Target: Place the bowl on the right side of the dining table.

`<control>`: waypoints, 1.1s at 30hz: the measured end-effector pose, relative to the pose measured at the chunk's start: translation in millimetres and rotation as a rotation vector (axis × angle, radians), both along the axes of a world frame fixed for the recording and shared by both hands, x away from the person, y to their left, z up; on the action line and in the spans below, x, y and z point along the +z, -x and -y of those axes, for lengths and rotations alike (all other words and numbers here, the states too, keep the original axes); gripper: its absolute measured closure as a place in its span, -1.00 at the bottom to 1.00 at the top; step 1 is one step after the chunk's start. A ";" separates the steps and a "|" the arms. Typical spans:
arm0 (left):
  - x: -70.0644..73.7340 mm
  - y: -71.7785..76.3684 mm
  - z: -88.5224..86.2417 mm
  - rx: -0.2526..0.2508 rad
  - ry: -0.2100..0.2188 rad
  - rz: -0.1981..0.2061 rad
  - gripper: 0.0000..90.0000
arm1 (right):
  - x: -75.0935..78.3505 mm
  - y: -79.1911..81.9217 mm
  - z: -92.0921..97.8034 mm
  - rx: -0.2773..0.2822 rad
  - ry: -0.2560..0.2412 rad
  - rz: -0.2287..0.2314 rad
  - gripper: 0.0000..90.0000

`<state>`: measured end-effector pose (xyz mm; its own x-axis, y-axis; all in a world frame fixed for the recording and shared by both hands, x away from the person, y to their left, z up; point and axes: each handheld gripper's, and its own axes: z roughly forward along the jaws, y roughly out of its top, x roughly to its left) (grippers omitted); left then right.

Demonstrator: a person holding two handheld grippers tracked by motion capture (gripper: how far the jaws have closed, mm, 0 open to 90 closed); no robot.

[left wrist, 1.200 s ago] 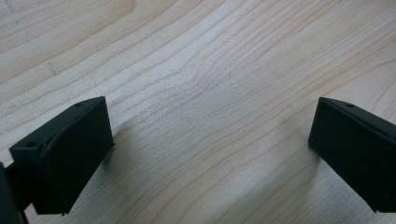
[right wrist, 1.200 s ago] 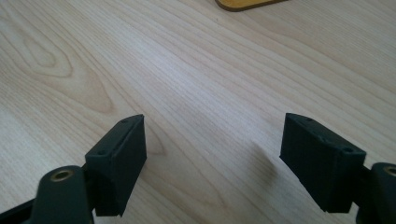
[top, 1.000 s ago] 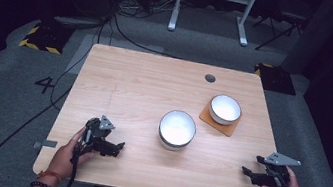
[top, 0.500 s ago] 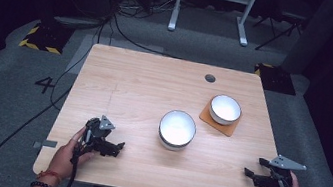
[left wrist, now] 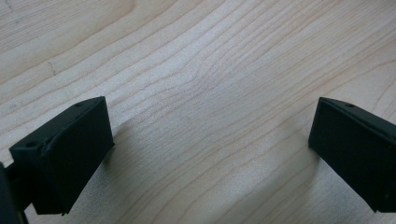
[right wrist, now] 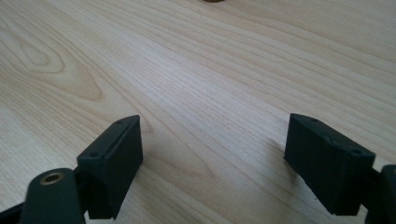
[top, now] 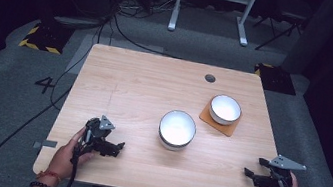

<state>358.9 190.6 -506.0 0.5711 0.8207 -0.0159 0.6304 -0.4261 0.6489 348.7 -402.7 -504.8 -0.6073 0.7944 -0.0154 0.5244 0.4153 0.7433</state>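
Since the earlier high-view frames, the right gripper has been drawn slightly back toward the near right corner of the table; the left gripper and both bowls are unchanged in position.

Nearest the person, both grippers are held low at the near edge. In the left gripper view the two black jaws are spread wide, with bare wood grain between them and nothing held. In the right gripper view the jaws are likewise parted and empty, set just above the table surface.

Beyond them, between the two grippers and near the table's middle, the larger bowl stands upright directly on the wood. It is white inside with a dark outer wall, and appears empty. Farther back and to the right, the smaller bowl rests on an orange-brown coaster, well apart from both grippers and near the larger bowl without touching it. A dark round grommet is set in the table near the far edge.

The larger bowl is judged to be rigid, glazed ceramic or similar: moderately heavy, smooth and therefore slippery, and breakable if dropped or knocked against the smaller bowl. A hold across the rim is recommended, one jaw inside the wall and one outside, at the near side of the bowl. The grip is best closed firmly and the bowl kept level while lifted, since a thin-rim pinch allows it to pivot.
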 end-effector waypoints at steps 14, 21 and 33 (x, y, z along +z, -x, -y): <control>0.0 0.0 0.0 0.000 0.000 0.000 -1.00 | 0.0 0.0 0.0 0.000 -0.001 -0.001 -0.57; 0.0 -0.1 0.0 0.000 0.000 0.000 -1.00 | 0.0 0.0 -0.1 0.000 -0.002 -0.001 -0.57; 0.1 0.0 0.0 0.000 0.000 0.000 -1.00 | 0.1 0.5 -0.5 0.010 -0.004 0.001 -0.55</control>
<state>358.9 190.6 -506.0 0.5714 0.8205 -0.0157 0.6303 -0.4266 0.6486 348.2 -402.2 -504.6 -0.6151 0.7883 -0.0132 0.5193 0.4177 0.7456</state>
